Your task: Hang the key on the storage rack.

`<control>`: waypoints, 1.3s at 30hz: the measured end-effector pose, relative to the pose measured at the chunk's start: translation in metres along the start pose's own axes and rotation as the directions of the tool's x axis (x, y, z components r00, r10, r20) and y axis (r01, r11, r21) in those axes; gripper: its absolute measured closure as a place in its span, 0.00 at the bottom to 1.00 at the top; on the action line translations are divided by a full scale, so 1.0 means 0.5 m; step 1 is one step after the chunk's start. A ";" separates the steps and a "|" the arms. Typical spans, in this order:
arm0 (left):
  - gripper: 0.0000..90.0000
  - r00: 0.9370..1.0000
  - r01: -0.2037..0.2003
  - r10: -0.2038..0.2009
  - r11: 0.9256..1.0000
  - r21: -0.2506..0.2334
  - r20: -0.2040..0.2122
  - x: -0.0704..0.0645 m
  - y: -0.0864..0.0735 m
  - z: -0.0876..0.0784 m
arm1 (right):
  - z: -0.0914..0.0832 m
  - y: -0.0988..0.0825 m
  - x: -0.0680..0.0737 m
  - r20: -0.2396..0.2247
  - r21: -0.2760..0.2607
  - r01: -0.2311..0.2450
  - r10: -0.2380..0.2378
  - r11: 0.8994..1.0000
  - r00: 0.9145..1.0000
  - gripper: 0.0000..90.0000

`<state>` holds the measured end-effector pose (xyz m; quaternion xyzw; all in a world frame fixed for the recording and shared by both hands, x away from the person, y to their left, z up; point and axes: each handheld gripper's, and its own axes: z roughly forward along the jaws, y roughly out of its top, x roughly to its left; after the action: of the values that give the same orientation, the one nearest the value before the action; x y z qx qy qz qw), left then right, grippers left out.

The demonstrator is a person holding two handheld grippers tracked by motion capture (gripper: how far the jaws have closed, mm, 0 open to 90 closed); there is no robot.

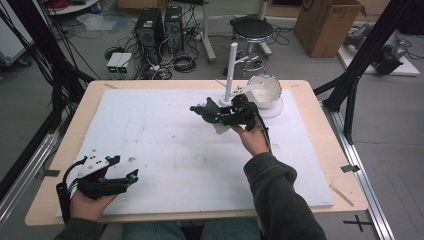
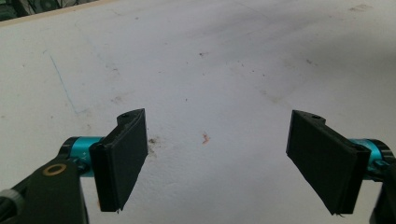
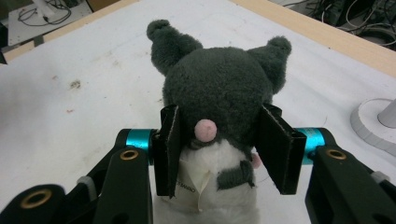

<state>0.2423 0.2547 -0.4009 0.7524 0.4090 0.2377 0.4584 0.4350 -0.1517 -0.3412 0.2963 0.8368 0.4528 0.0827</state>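
Plush toy (image 3: 223,100): 1 pc, fuzzy dark-grey head w/ 2 rounded ears, small pink spot, white fleecy body, cream cloth tag; held above white mat near table's far right, by stand.
Right gripper (image 3: 219,151): black rigid body, teal metal collars, flat black pads; jaws are clamped on toy's neck/sides, fur is squeezed betw. them. In high view it (image 1: 220,114) is seen as a dark clump.
Left gripper (image 2: 219,161): same build; jaws are spread wide, nothing betw. them, over bare mat at near left corner. Grey three-cornered plate is carried on top in high view (image 1: 132,176).
Mat (image 1: 170,145): 1 white sheet, matte, scuffed, small brown & reddish stains.
Table (image 1: 327,150): pale wood, rounded corners.
Stand (image 1: 231,70): 1 white post w/ short pegs on round white base.
Bowl (image 1: 267,90): 1, white, glossy, tilted by stand.
Hidden/cut off: toy's face not seen; lower body cut by frame edge in right gripper view; tag print too small to be read; toy hard to tell from gripper in high view.
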 end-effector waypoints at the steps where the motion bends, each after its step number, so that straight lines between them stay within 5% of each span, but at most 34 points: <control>1: 0.23 1.000 0.000 0.000 1.000 -0.003 -0.002 0.000 -0.001 -0.001 | -0.004 0.001 0.001 0.004 -0.002 0.005 -0.005 1.000 1.000 0.59; 39: 0.23 1.000 0.008 -0.008 1.000 -0.007 -0.005 0.003 0.000 0.000 | -0.085 0.063 0.011 0.027 -0.084 0.046 -0.044 0.995 0.999 0.59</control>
<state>0.2430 0.2560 -0.4009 0.7487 0.4122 0.2391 0.4608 0.4266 -0.1658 -0.2904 0.2792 0.8224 0.4820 0.1157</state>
